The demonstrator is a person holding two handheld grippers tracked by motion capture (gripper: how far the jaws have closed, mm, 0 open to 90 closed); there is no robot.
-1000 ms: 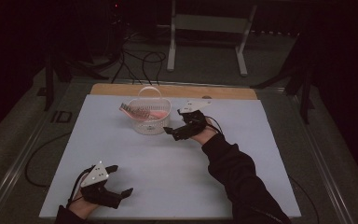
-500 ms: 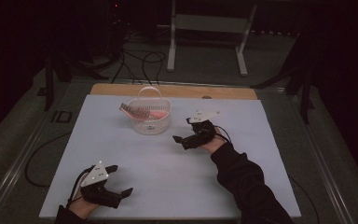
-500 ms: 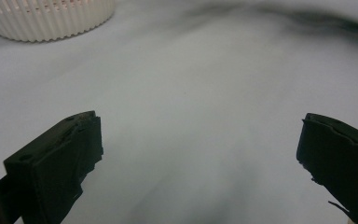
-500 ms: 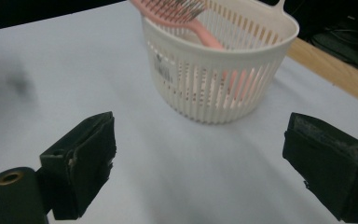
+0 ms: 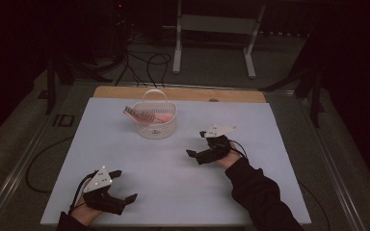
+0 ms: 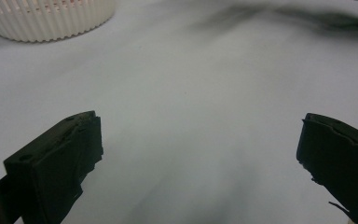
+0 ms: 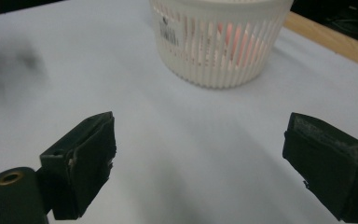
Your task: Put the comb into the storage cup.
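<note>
white slatted basket [image 5: 157,122] stands at the far middle of the white sheet [image 5: 270,125], just short of the bare wooden strip [image 5: 125,92]. a pink comb [image 5: 143,116] lies across it, one end poking over the left rim, the rest inside; through the slats in the right gripper view the pink shows low in the bowl. handle arches upright over it.

right gripper [image 5: 200,155]: jaws wide, nothing between them, low over the sheet right of centre, near the basket but apart from it. its camera looks straight at the basket wall [image 7: 219,44], so it points that way.

left gripper [image 5: 120,190]: jaws wide, empty, at the near left edge, well apart from the basket. basket rim [image 6: 46,18] sits at the top left corner of its view. reads as parked, out of the working hand's way.

judgement: comb is in the basket, both tongs free; placing looks done.
</note>
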